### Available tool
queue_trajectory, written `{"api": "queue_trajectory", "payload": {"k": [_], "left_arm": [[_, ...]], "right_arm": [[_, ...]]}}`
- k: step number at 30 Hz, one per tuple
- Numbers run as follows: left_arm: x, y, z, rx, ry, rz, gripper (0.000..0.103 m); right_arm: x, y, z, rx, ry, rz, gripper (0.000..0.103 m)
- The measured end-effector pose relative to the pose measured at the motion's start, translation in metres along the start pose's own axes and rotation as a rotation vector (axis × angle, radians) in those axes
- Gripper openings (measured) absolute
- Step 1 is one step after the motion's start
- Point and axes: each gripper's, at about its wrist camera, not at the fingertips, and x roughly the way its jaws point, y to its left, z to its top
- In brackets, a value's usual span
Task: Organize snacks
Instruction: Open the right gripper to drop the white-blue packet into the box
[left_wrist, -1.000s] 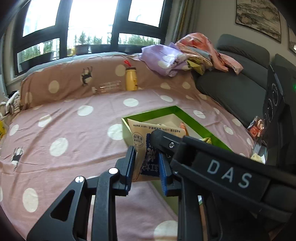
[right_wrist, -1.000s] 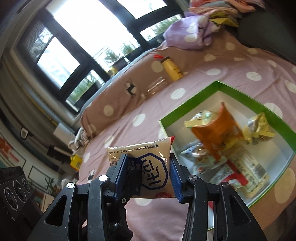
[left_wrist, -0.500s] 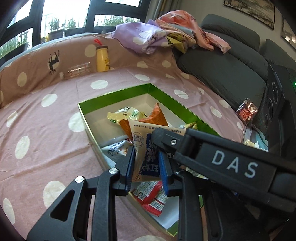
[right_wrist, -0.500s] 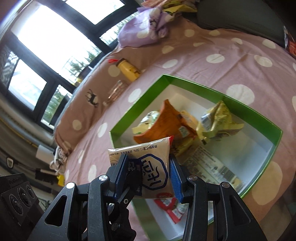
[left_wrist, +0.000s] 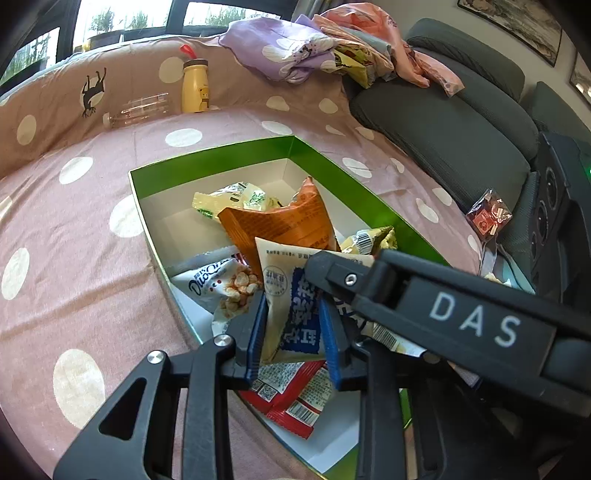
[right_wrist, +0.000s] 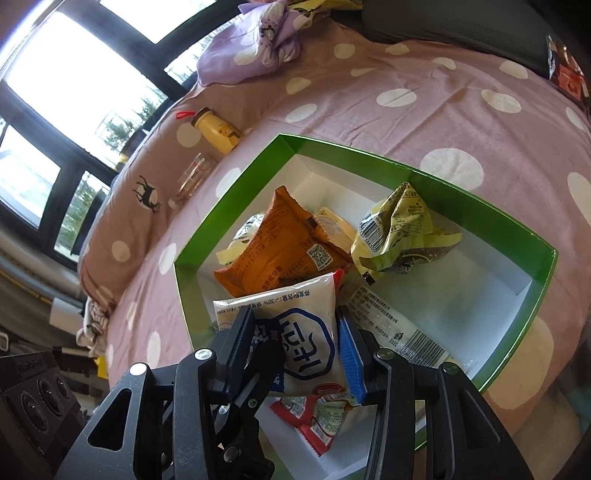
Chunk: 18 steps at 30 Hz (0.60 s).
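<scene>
Both of your claws held one white snack packet (right_wrist: 295, 332) over the green box (left_wrist: 332, 162). Your left claw (left_wrist: 293, 338) was clenched on it, and your right claw (right_wrist: 295, 354) squeezed it too. The packet and claws hid the red packets (right_wrist: 314, 421) under them, so you could not see those whole. The orange bag (right_wrist: 284, 251) and yellow bag (right_wrist: 399, 229) lay inside. The box's far right corner had open white floor.

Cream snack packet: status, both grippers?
Left gripper and right gripper both clamped on cream snack packet. Packet above green box. Orange packet and red packet lie beneath.
</scene>
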Motion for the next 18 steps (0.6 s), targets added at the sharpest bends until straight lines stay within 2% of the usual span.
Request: {"api": "queue_trajectory", "payload": {"k": [2, 4, 6, 10, 13, 15, 18], "left_arm": [[-0.001, 0.001, 0.0, 0.001, 0.002, 0.009, 0.037], [-0.005, 0.001, 0.0, 0.0, -0.011, 0.002, 0.048], [-0.012, 0.001, 0.0, -0.008, -0.027, -0.007, 0.059], [-0.028, -0.002, 0.0, 0.015, -0.068, 0.023, 0.08], [-0.042, -0.005, 0.001, 0.044, -0.104, 0.071, 0.087], [-0.05, -0.005, 0.0, 0.061, -0.124, 0.109, 0.087], [-0.061, 0.0, 0.001, 0.047, -0.144, 0.119, 0.088]], "right_arm": [[-0.001, 0.0, 0.0, 0.0, -0.008, -0.011, 0.047], [-0.005, 0.001, 0.0, -0.008, -0.025, -0.033, 0.049], [-0.01, 0.0, 0.0, -0.007, -0.045, -0.017, 0.055], [-0.025, 0.005, -0.001, -0.025, -0.102, 0.003, 0.065], [-0.042, 0.011, -0.004, -0.049, -0.153, -0.017, 0.074], [-0.053, 0.015, -0.005, -0.059, -0.189, -0.019, 0.078], [-0.067, 0.018, -0.007, -0.072, -0.233, -0.008, 0.082]]}}
